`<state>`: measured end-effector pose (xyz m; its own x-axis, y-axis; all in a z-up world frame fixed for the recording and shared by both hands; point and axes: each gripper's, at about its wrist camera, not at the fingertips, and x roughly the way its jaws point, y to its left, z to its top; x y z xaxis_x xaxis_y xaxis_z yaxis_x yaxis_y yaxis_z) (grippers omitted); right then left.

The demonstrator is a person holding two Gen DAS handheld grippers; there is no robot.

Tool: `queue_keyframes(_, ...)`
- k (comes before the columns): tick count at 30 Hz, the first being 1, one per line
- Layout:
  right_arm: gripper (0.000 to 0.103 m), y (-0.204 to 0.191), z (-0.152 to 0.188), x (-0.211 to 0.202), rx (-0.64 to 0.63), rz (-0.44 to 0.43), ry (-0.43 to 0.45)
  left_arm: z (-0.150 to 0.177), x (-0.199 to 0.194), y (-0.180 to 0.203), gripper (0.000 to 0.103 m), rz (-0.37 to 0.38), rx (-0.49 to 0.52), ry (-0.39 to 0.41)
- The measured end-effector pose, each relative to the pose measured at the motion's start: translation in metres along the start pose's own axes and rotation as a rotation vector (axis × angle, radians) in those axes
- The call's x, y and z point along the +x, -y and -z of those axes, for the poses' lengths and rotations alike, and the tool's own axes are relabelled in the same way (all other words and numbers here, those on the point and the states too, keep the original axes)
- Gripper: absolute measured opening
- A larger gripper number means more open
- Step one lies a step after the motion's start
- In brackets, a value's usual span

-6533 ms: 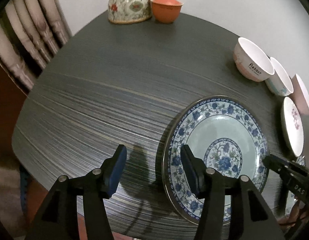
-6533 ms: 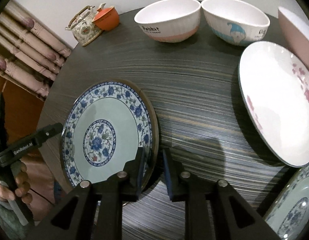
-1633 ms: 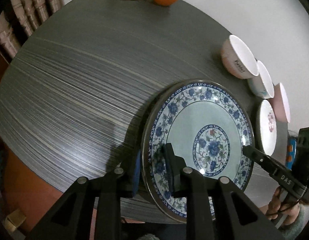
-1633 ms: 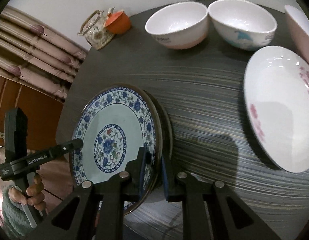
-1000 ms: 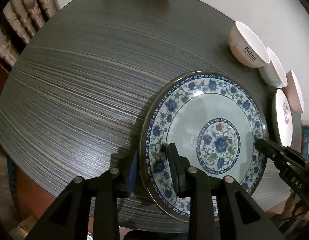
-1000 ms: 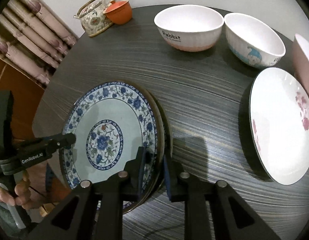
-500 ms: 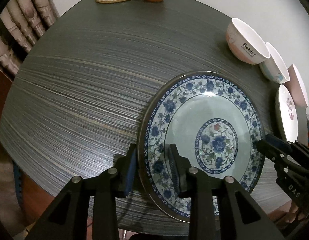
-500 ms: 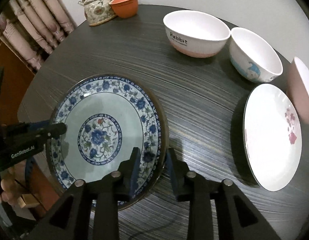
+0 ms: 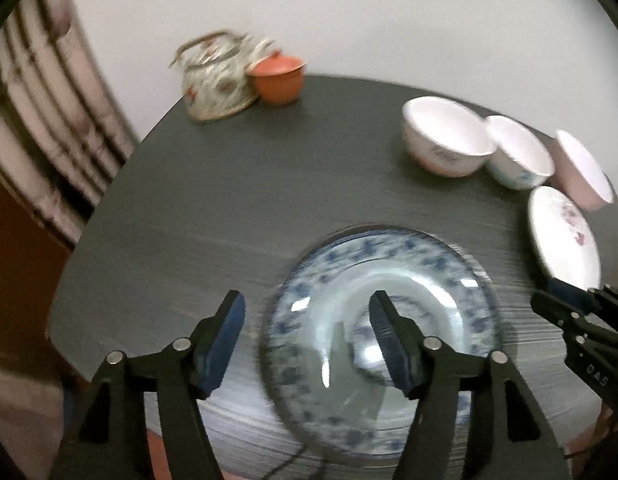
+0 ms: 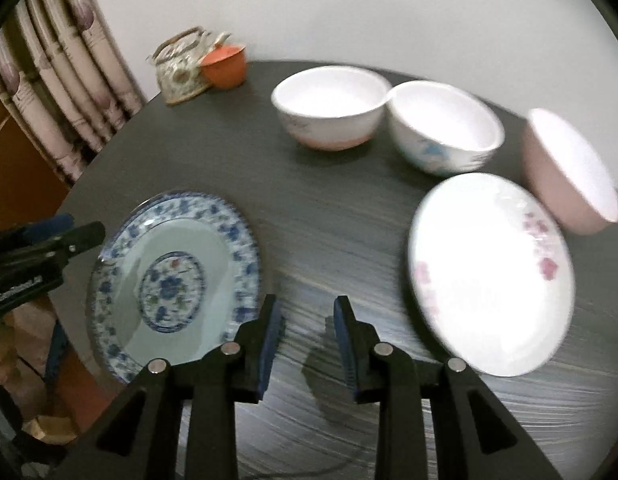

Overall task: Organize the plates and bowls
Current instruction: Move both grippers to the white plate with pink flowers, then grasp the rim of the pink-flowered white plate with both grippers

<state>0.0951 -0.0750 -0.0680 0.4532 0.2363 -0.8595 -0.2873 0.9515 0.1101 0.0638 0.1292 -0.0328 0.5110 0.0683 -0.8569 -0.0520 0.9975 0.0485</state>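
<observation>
Near the front edge of the dark round wood-grain surface (image 10: pixel 341 208) sits the blue-and-white floral plate (image 10: pixel 173 276), lying flat with nothing gripping it. The left claw (image 9: pixel 305 336) is opening right now, its pads straddling the plate's left rim without pressing on it. The right claw (image 10: pixel 305 332) hangs over bare surface just right of that plate, parted a bit and empty. Off to the right there's a white plate with pink flowers (image 10: pixel 493 272), and behind it a row of three bowls: white with a pink base (image 10: pixel 329 108), white with a blue print (image 10: pixel 445 132), and a pink one (image 10: pixel 569 172) tipped on its side. A patterned teapot (image 10: pixel 181 68) and orange lidded cup (image 10: pixel 225 64) sit at the back. Both views are pretty blurry.
</observation>
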Motion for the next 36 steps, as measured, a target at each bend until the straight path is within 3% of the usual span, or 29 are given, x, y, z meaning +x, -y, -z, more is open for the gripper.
queue_keyframes(12, 0.029, 0.086, 0.035, -0.047, 0.068, 0.108, 0.077, -0.011, -0.015, 0.102, 0.063, 0.132, 0.104, 0.007)
queue_keyframes(22, 0.029, 0.156, 0.040, -0.043, 0.145, 0.155, 0.067, -0.028, 0.011, 0.152, 0.064, 0.204, 0.111, -0.046)
queue_keyframes(27, 0.029, 0.184, 0.036, -0.033, 0.195, 0.107, 0.051, -0.040, 0.036, 0.162, 0.064, 0.237, 0.091, -0.095)
queue_keyframes(36, 0.029, 0.231, 0.028, -0.008, 0.340, -0.085, 0.040, -0.053, 0.075, 0.165, 0.061, 0.352, 0.025, -0.218)
